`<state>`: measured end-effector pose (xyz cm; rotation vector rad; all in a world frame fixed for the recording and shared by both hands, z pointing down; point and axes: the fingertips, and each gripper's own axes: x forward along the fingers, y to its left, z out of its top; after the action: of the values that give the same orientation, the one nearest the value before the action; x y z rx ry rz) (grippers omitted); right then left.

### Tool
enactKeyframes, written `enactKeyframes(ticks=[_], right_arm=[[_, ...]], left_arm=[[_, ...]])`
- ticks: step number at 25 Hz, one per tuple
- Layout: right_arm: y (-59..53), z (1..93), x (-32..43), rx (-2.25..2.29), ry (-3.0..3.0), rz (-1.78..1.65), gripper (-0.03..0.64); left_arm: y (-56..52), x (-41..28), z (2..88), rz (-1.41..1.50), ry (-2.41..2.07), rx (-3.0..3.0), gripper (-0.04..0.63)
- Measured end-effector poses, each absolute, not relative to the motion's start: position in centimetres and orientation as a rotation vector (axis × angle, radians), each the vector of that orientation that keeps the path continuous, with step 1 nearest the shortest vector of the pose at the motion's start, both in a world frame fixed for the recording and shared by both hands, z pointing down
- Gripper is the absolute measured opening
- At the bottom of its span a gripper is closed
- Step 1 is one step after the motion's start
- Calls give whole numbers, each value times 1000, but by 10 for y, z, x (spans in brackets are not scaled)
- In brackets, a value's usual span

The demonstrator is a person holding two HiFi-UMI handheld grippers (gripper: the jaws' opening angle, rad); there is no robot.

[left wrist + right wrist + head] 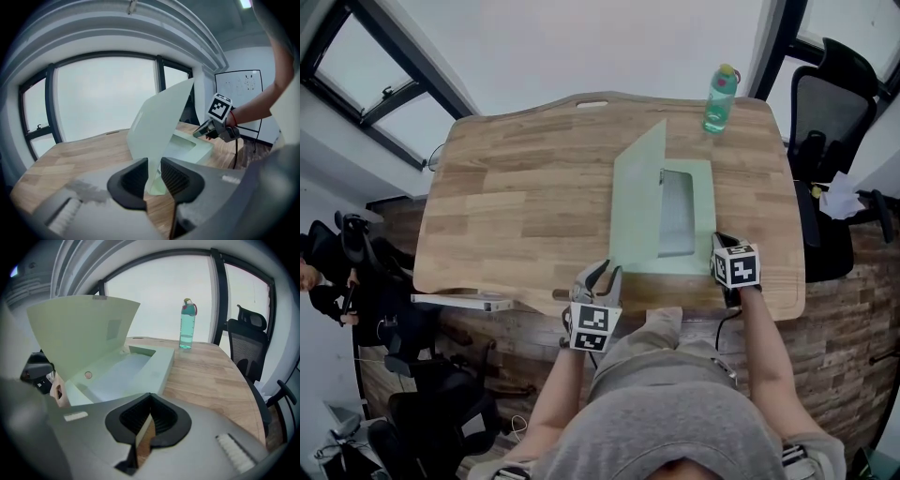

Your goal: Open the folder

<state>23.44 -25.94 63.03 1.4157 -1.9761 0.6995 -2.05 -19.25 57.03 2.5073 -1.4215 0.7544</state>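
Fingers of the left gripper are closed almost together on the thin cover of the folder. They pinch it near its lower corner, so the cover stands raised steeply along the folder's left side. The right gripper is at the folder's near right corner. Its fingers are pressed together with a thin pale edge between them, which I judge to be the rim of the base.

The folder lies on the wooden surface, close to the near edge, directly before the person. Beyond the folder's far right corner, well apart from it, stands a green bottle. Farther to the right of the folder is a black office chair.

The opening seems partly done. The cover is smooth and held only at a small corner, so it may slip out and fall shut if the left gripper swings too quickly. If the right grip on the base is weak, the whole folder could drag to the left or slide off the near edge.
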Motion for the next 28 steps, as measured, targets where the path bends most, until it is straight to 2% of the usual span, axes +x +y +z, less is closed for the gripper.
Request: enactKeyframes(ticks=[13,28], right_arm=[[-259,631,234,1394,-1961,675,5],[-259,630,233,1395,-1964,681,5]], left_arm=[[-196,-69,571,601,-1608,2287,91],[-200,-115,609,627,-1761,1999,91]])
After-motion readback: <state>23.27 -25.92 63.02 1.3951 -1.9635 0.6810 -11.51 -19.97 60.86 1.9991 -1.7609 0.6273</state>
